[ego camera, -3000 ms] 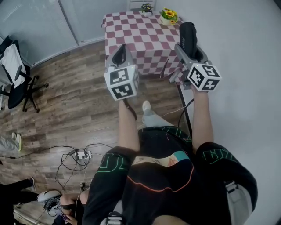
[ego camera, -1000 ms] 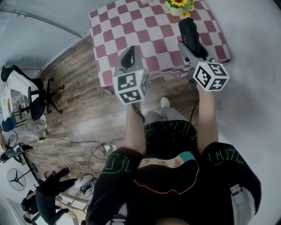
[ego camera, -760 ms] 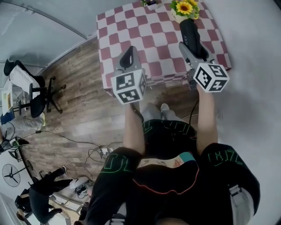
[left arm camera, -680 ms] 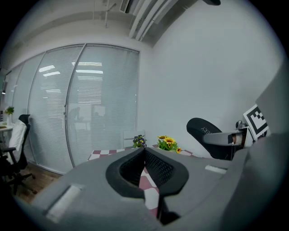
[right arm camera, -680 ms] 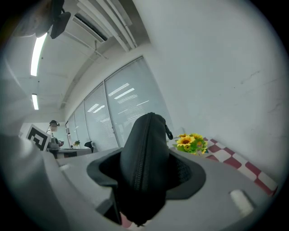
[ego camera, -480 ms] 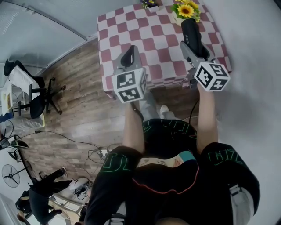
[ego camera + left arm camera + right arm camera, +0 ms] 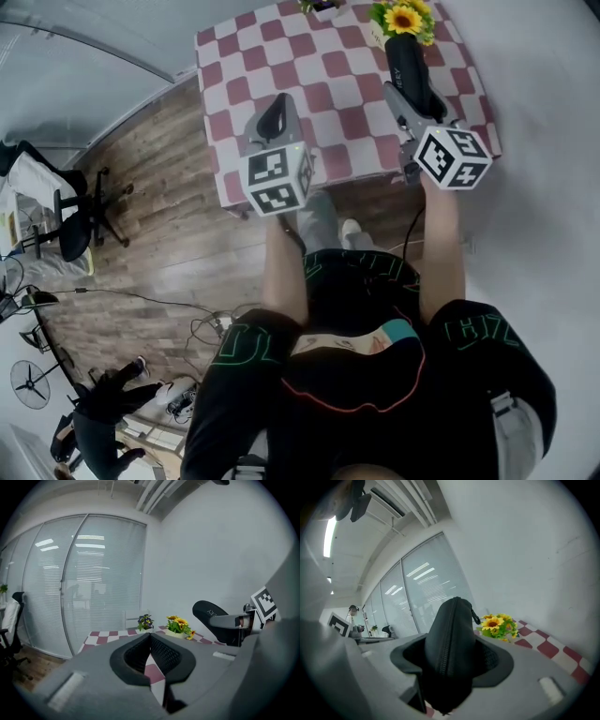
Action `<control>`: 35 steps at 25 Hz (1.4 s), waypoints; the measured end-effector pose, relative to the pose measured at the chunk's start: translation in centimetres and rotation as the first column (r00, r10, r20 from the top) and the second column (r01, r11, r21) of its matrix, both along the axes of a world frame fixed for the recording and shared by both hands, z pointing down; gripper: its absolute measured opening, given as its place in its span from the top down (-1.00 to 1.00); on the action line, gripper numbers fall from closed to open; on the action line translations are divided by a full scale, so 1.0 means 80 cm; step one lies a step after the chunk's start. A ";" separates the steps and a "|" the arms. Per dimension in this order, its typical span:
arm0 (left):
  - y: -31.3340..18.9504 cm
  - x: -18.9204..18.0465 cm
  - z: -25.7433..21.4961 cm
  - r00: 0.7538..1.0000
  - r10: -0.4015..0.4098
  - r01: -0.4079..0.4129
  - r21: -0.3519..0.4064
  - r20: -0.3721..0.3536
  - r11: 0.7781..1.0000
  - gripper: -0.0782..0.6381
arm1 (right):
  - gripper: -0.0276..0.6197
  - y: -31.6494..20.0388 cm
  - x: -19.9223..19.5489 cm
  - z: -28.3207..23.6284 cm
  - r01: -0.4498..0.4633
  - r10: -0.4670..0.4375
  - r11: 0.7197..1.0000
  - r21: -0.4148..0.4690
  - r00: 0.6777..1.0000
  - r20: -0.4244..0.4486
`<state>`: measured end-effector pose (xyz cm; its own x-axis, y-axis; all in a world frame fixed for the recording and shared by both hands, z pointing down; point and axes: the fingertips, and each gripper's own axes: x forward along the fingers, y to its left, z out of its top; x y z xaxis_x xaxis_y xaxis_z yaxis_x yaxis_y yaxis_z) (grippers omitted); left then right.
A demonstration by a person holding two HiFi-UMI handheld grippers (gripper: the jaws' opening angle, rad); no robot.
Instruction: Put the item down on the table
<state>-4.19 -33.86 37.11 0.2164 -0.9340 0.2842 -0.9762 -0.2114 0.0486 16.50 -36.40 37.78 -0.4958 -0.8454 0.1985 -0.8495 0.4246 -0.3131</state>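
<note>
Change: left gripper (image 7: pixel 275 117) and right gripper (image 7: pixel 410 89) reach farther over the red-and-white chequered counter (image 7: pixel 281 56).
Right fingers: clamped on the black zipped fabric pouch (image 7: pixel 405 61), held above the counter beside yellow sunflowers (image 7: pixel 405 19).
Left fingers: closed together, empty.

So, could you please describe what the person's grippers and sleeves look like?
The left gripper and right gripper are grey, with black mesh pads on the tongs and a white cube of black square markers on each. The person wears a black short-sleeved shirt with green lettering.
</note>
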 end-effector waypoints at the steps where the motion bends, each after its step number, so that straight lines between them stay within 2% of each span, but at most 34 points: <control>1: -0.005 -0.006 0.006 1.000 -0.001 0.001 -0.011 -0.004 1.000 0.76 | 0.06 -0.005 -0.006 0.005 0.002 -0.002 1.000 -0.010 1.000 -0.002; 8: -0.042 -0.040 0.057 1.000 -0.019 0.018 -0.106 -0.009 0.994 0.76 | 0.06 -0.052 -0.058 0.055 0.047 -0.047 0.994 -0.098 0.999 0.001; 15: -0.071 -0.095 0.093 0.996 -0.087 0.084 -0.165 -0.011 0.983 0.76 | 0.06 -0.089 -0.102 0.091 0.085 -0.087 0.984 -0.157 0.996 -0.002; 21: -0.090 -0.111 0.121 0.996 -0.089 0.081 -0.210 -0.030 0.974 0.76 | 0.06 -0.112 -0.139 0.121 0.107 -0.115 0.972 -0.211 0.993 -0.030; 27: -0.116 -0.135 0.142 0.993 -0.113 0.101 -0.226 -0.043 0.969 0.76 | 0.06 -0.136 -0.160 0.159 0.103 -0.139 0.946 -0.307 0.986 -0.096; 31: -0.131 -0.159 0.147 0.990 -0.137 0.125 -0.227 -0.039 0.966 0.76 | 0.06 -0.150 -0.172 0.182 0.093 -0.161 0.937 -0.336 0.970 -0.181; 35: -0.141 -0.159 0.156 0.993 -0.096 0.078 -0.240 -0.066 0.968 0.76 | 0.06 -0.157 -0.176 0.201 0.073 -0.183 0.932 -0.355 0.940 -0.287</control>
